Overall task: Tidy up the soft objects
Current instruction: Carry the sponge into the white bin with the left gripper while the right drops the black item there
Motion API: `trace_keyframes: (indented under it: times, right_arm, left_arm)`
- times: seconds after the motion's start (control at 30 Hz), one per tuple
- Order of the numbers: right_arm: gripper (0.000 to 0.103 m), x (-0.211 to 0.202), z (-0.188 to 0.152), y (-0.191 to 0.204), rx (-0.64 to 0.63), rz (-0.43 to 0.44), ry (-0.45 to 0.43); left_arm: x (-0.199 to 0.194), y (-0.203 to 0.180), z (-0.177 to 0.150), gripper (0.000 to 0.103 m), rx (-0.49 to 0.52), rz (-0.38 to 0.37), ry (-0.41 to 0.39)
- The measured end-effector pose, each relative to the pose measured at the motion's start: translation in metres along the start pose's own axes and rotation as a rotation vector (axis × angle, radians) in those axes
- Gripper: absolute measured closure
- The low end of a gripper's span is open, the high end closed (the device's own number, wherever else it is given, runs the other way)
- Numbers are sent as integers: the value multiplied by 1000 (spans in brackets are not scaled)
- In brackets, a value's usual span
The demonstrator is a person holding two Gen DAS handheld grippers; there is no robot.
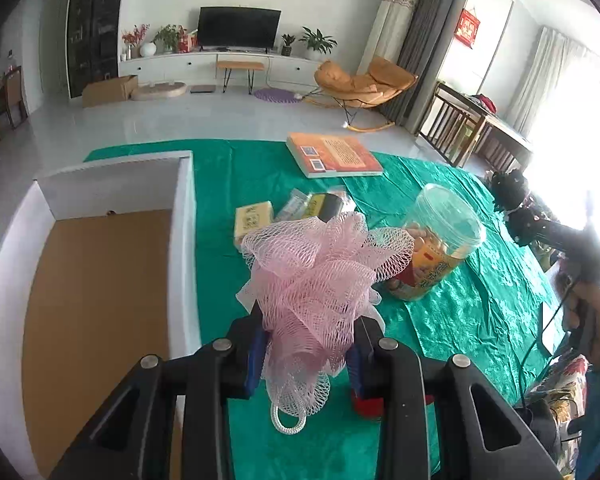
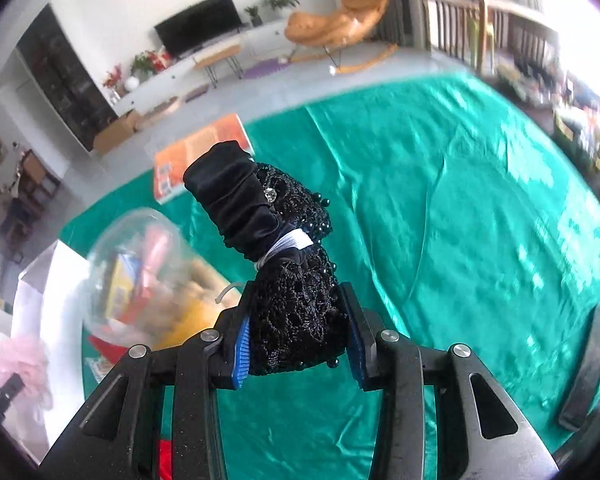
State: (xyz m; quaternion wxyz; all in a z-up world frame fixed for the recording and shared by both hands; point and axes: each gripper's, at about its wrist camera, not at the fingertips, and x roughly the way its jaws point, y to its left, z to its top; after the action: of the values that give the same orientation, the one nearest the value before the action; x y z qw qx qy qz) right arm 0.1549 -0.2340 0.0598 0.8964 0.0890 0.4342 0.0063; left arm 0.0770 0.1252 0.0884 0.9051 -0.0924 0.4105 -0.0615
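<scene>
A pink mesh bath sponge [image 1: 320,272] with a white cord loop hangs above the green tablecloth [image 1: 480,304], and my left gripper [image 1: 310,336] is shut on its lower part. To its left stands a white-walled cardboard box [image 1: 184,240] with a bare brown floor. My right gripper [image 2: 298,320] is shut on a black beaded fabric bundle [image 2: 260,208] tied with a white band, lifted over the cloth [image 2: 460,220]. In the left wrist view that black bundle [image 1: 510,190] shows at the far right. The pink sponge [image 2: 24,360] appears blurred at the left edge of the right wrist view.
A clear plastic jar [image 1: 440,240] of snacks stands just right of the sponge, seen also as a blurred jar [image 2: 148,272]. An orange book [image 1: 332,154] lies farther back. Small packets [image 1: 256,216] lie behind the sponge. A red item [image 1: 370,406] lies under the left gripper.
</scene>
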Motion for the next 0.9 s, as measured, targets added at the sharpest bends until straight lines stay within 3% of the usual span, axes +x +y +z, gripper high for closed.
trace_keyframes:
  times: [0.13, 0.27, 0.3, 0.37, 0.4, 0.43, 0.47, 0.53, 0.6, 0.73, 0.87, 0.9]
  right_arm:
    - [62, -32, 1, 78, -187, 92, -27]
    - [62, -39, -21, 172, -274, 330, 26]
    - [62, -40, -30, 195, -283, 398, 46]
    - [60, -35, -50, 239, -297, 548, 108]
    - [52, -32, -58, 255, -291, 614, 145]
    - [30, -28, -66, 268, -279, 679, 189]
    - [20, -24, -72, 275, -263, 731, 226]
    - [20, -22, -77, 277, -239, 773, 245]
    - [20, -27, -77, 260, -244, 736, 191]
    - [20, -33, -95, 202, -301, 477, 21]
    - [20, 15, -128, 125, -434, 135, 69]
    - [20, 25, -131, 108, -429, 100, 102]
  left_arm:
    - [-30, 43, -11, 70, -21, 109, -22]
    - [-58, 91, -32, 70, -80, 217, -29]
    - [-67, 101, -38, 65, -94, 259, -40]
    - [-81, 117, -50, 39, -135, 331, -69]
    - [-90, 126, -54, 12, -166, 345, -95]
    - [-98, 134, -59, 0, -191, 348, -131]
    - [-107, 136, -64, 0, -212, 346, -172]
    - [-114, 143, -67, 0, -237, 326, -199]
    - [-112, 140, -68, 0, -243, 287, -202]
    - [-100, 109, -70, 0, -195, 166, -192]
    - [-78, 55, -74, 0, -92, 17, -149]
    - [-73, 39, -78, 0, -60, -18, -135]
